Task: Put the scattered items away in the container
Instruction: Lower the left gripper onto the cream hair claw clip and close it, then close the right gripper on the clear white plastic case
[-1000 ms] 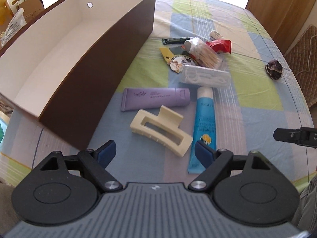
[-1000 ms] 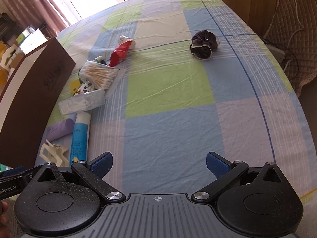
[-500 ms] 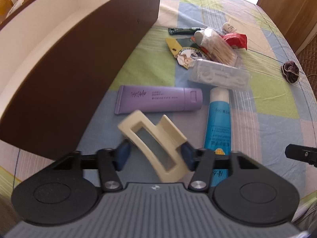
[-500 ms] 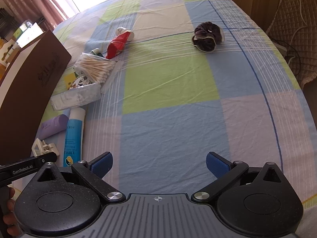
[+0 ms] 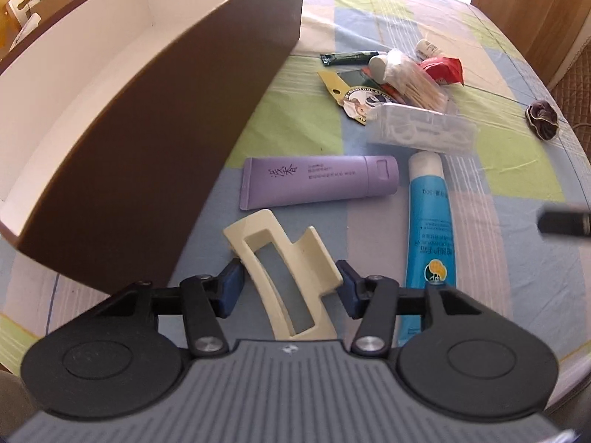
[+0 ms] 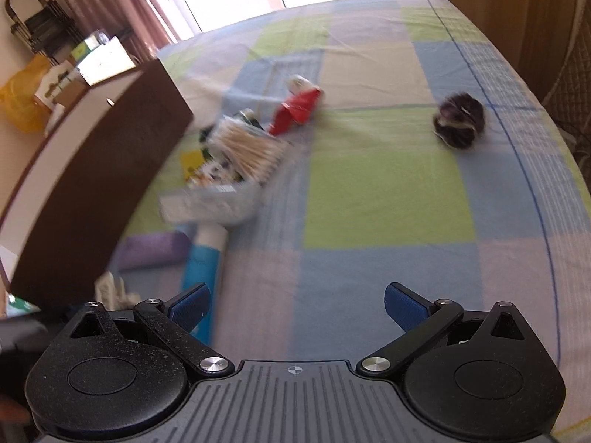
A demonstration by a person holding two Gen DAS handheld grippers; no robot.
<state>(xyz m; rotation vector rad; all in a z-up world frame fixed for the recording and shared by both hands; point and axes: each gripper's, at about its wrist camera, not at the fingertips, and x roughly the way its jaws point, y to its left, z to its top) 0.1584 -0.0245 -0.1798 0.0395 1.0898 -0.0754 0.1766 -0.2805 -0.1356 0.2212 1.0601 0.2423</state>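
Note:
My left gripper [image 5: 290, 282] is shut on a cream hair claw clip [image 5: 312, 256], which is tilted between the blue pads just above the cloth. The brown box with a white inside [image 5: 166, 147] stands close on the left. Beyond the clip a purple tube [image 5: 317, 181] and a blue tube [image 5: 428, 229] lie flat on the cloth. My right gripper [image 6: 295, 302] is open with nothing between its fingers and hovers over bare cloth. Its view is blurred and shows the blue tube [image 6: 201, 258] to its left and the box [image 6: 92, 192].
Further back lie a clear pack of floss picks [image 5: 421, 129], cotton swabs [image 5: 417, 81], a red packet [image 5: 443, 68], a green sachet [image 5: 347, 57] and a round sticker [image 5: 360, 101]. A dark scrunchie [image 6: 460, 125] sits alone at the far right. A chair stands beyond the table's right edge.
My left gripper went from open to shut on the hair clip and has tilted it up. The right gripper has moved forward and leftward, blurring its view.

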